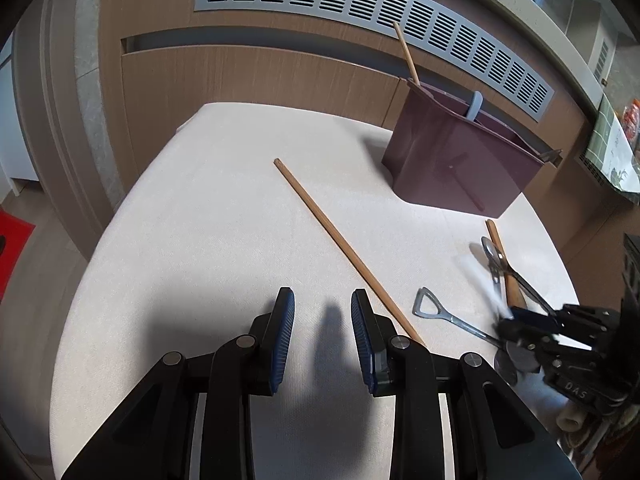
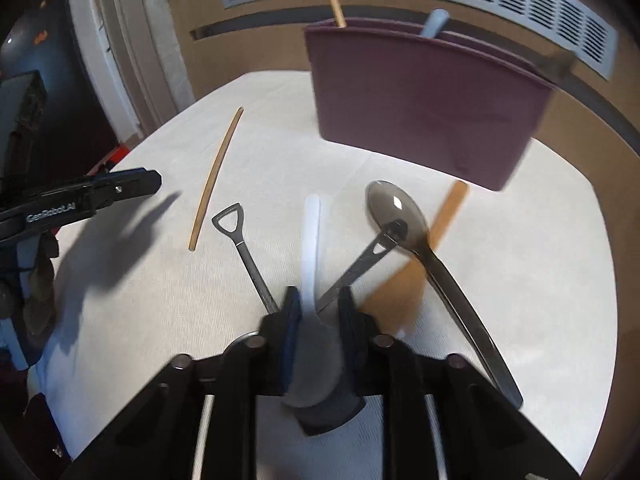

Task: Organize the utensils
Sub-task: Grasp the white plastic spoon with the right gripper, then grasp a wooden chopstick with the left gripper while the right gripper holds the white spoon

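A maroon utensil holder (image 1: 460,160) (image 2: 416,100) stands at the table's far right, with a chopstick (image 1: 406,52) and a pale blue handle (image 1: 475,106) in it. A loose chopstick (image 1: 344,248) (image 2: 216,180) lies on the white table. My left gripper (image 1: 323,308) is open and empty, just left of that chopstick's near end. My right gripper (image 2: 318,300) (image 1: 516,320) is shut on a white spoon (image 2: 311,248), held by its bowl end, handle forward. A shovel-handled metal utensil (image 2: 244,248) (image 1: 436,312), a dark spoon (image 2: 404,220), another metal utensil (image 2: 360,264) and a second wooden chopstick (image 2: 448,212) lie around it.
A wooden cabinet wall with a grey vent grille (image 1: 360,4) rises behind the table (image 1: 200,220). The table's edge curves off at left and right, with floor below.
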Demonstrator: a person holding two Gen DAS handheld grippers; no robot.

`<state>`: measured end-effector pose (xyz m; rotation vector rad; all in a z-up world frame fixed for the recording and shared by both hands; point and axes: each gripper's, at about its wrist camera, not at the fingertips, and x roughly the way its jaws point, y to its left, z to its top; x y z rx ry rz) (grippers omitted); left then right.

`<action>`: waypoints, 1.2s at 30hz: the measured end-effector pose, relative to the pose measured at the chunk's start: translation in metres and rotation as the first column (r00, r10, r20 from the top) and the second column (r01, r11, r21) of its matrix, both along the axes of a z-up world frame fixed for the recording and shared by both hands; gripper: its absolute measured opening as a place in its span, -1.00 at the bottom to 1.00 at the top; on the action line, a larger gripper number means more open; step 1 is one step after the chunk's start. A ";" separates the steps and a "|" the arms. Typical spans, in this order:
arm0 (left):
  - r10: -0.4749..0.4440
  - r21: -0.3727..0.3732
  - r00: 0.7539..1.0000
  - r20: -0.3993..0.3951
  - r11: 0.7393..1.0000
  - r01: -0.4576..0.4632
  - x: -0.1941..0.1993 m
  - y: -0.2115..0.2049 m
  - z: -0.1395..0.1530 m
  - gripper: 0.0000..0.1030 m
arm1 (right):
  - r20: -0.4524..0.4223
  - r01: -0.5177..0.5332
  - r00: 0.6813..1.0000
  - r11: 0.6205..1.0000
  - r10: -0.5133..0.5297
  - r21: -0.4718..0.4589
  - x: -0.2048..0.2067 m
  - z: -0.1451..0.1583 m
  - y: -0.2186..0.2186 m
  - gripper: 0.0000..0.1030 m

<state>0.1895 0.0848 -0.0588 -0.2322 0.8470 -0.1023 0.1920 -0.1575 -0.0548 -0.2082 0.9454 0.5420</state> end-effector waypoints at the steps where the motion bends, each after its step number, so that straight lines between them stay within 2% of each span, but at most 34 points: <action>1: -0.005 -0.001 1.000 -0.002 1.000 0.005 0.000 -0.001 0.000 -0.40 | 0.012 0.004 1.000 1.000 -0.004 0.005 0.000 0.002 0.002 -0.87; 6: -0.046 -0.025 0.999 -0.026 0.999 0.045 0.002 -0.012 -0.002 -0.40 | 0.079 0.063 0.994 0.995 -0.069 0.083 -0.003 0.024 -0.020 -0.88; 11: -0.088 -0.019 0.996 -0.030 0.996 0.087 0.013 -0.030 0.002 -0.40 | 0.116 0.141 0.982 0.987 -0.149 0.077 0.003 0.032 -0.043 -0.88; 13: -0.084 0.029 0.996 -0.026 0.996 0.085 0.023 -0.037 0.003 -0.40 | 0.120 0.176 0.976 0.982 -0.183 0.066 0.004 0.030 -0.055 -0.88; 16: -0.024 0.168 0.999 -0.048 0.985 0.032 0.053 -0.048 0.002 -0.40 | 0.123 0.202 0.970 0.978 -0.208 0.054 0.001 0.024 -0.069 -0.88; 21: 0.034 0.293 0.998 -0.061 0.956 -0.015 0.078 -0.056 -0.002 -0.40 | 0.119 0.214 0.969 0.976 -0.216 0.029 -0.002 0.012 -0.076 -0.87; 24: 0.041 0.309 0.996 -0.078 0.951 -0.015 0.083 -0.055 -0.007 -0.40 | 0.104 0.216 0.970 0.976 -0.218 0.026 -0.001 0.010 -0.082 -0.85; 28: 0.026 0.314 0.997 -0.076 0.950 -0.001 0.084 -0.053 -0.009 -0.41 | 0.075 0.207 0.974 0.976 -0.212 0.066 0.000 0.011 -0.086 -0.82; 36: -0.050 0.251 0.995 -0.092 0.965 0.072 0.091 -0.056 -0.008 -0.44 | 0.078 0.208 0.974 0.976 -0.213 0.067 0.001 0.013 -0.083 -0.73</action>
